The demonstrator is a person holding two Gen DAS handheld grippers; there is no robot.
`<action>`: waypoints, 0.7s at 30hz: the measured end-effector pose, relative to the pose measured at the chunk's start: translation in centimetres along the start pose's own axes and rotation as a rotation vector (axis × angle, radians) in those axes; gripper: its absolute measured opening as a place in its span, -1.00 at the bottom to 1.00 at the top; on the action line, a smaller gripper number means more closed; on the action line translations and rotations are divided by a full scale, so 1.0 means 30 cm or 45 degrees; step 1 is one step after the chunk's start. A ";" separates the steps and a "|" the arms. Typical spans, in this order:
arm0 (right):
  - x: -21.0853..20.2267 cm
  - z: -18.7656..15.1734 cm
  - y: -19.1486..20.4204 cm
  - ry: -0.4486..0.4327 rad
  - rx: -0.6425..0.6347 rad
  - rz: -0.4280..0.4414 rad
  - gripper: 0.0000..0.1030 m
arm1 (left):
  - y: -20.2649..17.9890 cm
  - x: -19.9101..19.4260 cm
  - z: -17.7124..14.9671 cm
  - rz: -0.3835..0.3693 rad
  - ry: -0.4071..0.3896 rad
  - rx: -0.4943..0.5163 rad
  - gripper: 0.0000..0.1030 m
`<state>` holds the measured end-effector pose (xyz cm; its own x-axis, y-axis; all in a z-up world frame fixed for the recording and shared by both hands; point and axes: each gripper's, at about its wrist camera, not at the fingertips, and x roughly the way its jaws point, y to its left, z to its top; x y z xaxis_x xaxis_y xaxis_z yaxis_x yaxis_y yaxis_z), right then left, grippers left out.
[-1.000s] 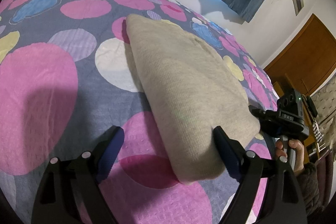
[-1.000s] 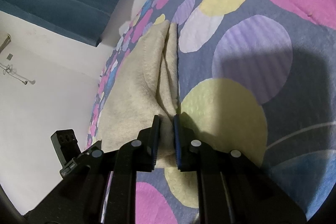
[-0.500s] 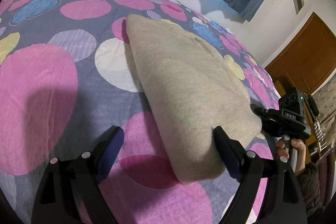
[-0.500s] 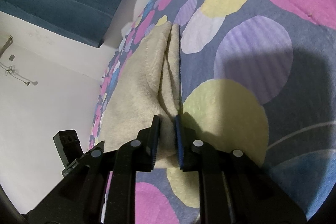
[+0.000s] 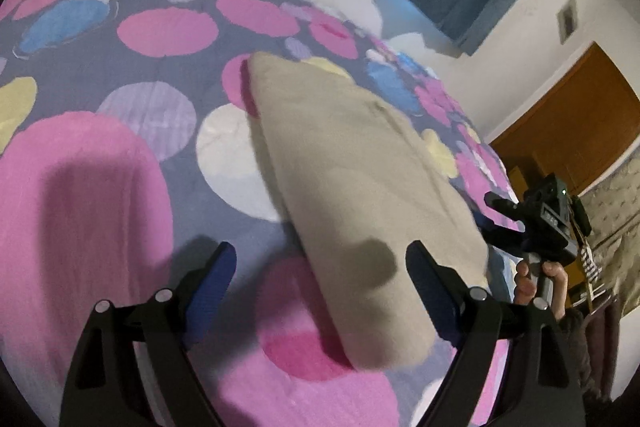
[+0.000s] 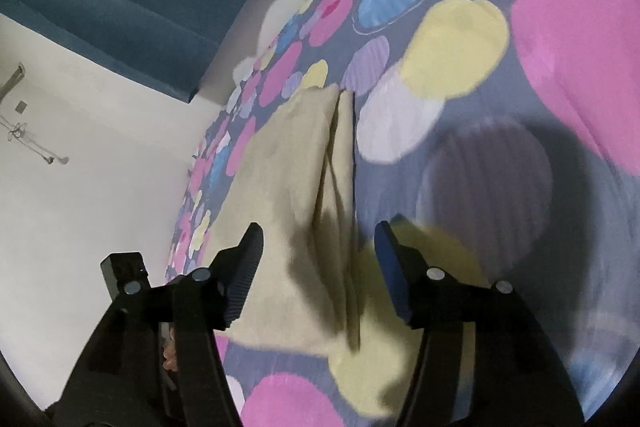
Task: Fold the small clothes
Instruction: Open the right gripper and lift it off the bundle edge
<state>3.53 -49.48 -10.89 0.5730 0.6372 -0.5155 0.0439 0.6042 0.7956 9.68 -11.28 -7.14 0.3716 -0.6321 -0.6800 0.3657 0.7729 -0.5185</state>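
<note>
Two grippers, neither holding anything: my left gripper (image 5: 320, 283) stands wide over the near end of the beige garment (image 5: 352, 195), pads clear of the cloth, and my right gripper (image 6: 318, 267) has just been opening, its jaws parted around the stacked fold edges without pressing them. Garment lies as a long narrow bundle on the spotted bedspread (image 5: 132, 107), toward the bed's right-hand edge, layers doubled. I judge the lengthwise folds done; a final crosswise fold or tidying may remain
</note>
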 end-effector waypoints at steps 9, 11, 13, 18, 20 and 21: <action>0.234 0.195 -0.015 0.102 -0.001 -0.037 0.12 | 0.106 0.157 0.166 -0.117 0.075 -0.110 0.66; 0.271 0.220 -0.013 0.119 -0.001 -0.014 0.12 | 0.118 0.182 0.189 -0.144 0.074 -0.126 0.66; 0.319 0.243 -0.006 0.143 0.005 0.031 0.12 | 0.135 0.208 0.219 -0.195 0.056 -0.150 0.66; 0.385 0.264 0.011 0.192 -0.045 0.075 0.13 | 0.145 0.251 0.267 -0.245 0.038 -0.146 0.52; 0.398 0.267 0.019 0.203 -0.068 0.094 0.13 | 0.131 0.272 0.275 -0.217 0.044 -0.113 0.46; 0.405 0.269 0.021 0.203 -0.073 0.109 0.13 | 0.127 0.272 0.272 -0.214 0.038 -0.103 0.46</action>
<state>17.12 -45.23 -14.07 0.4353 0.7525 -0.4941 -0.0489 0.5678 0.8217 21.07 -13.93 -10.42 0.2854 -0.7514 -0.5949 0.3499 0.6595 -0.6653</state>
